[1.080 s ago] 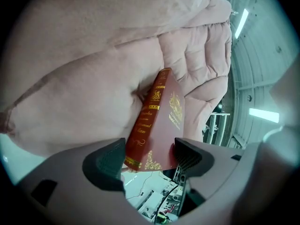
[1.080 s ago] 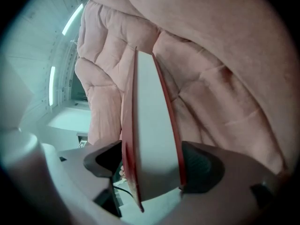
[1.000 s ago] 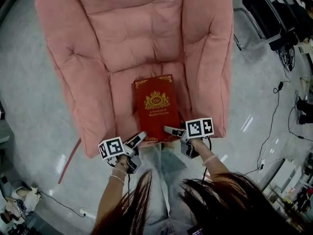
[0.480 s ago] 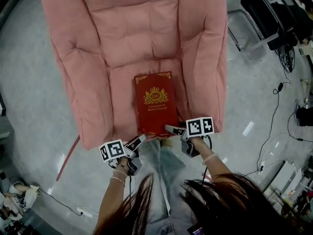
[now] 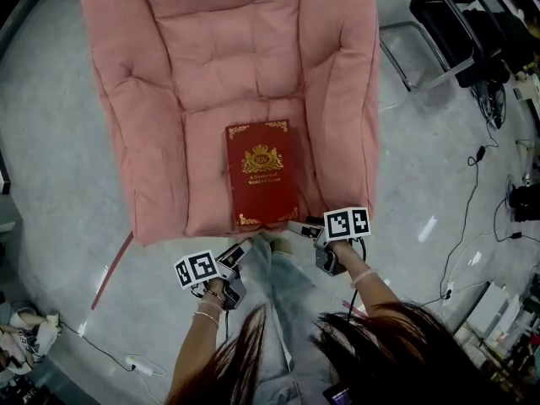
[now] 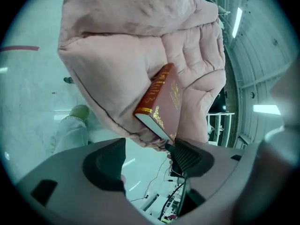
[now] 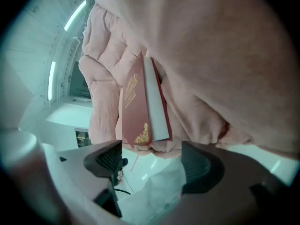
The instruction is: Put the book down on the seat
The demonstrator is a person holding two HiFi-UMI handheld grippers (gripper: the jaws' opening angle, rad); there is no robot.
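The book (image 5: 261,173) lies on the seat (image 5: 207,171) just beyond our left gripper (image 5: 238,252) and right gripper (image 5: 299,226), jaws open and empty, so we judge only withdrawal remains.

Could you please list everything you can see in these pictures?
armchair: one, pink, centre of the head view.
book: one, red with gold print, flat on the armchair's seat, near its front edge.
office chair: one, black, top right.
cables: several, dark, on the grey floor at right.
rod: one, red, on the floor at lower left.
left gripper: one, grey, open, empty, before the seat.
right gripper: one, grey, open, empty, before the seat.
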